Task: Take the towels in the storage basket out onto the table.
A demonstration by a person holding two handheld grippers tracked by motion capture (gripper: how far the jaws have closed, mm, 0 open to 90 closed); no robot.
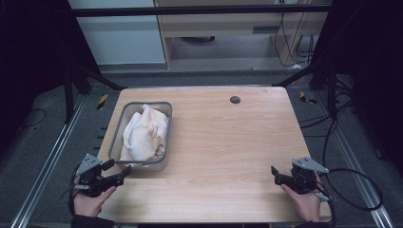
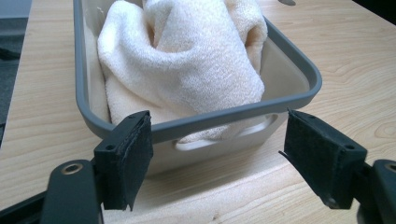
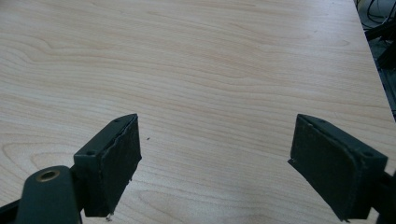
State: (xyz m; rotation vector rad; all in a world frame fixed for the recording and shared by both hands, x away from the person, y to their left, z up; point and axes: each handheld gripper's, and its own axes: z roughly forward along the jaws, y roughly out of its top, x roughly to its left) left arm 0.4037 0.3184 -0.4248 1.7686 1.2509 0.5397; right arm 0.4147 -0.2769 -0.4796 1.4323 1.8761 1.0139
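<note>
Both tongs [image 1: 124, 173] [image 1: 274, 172] gape wide at table [image 1: 228, 142] edge.

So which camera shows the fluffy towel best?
The left gripper view: the cream towel sits close up, bunched in the grey bin, with its folds clear. The high view shows it small and far. The right gripper view looks at bare table.

We hold the left gripper [image 1: 118, 172] low at the near left corner of the table [image 1: 223, 142], jaws spread wide and empty. Our right gripper [image 1: 276, 174] sits at the table's near right edge, jaws likewise apart, pointing in over the wood.
</note>
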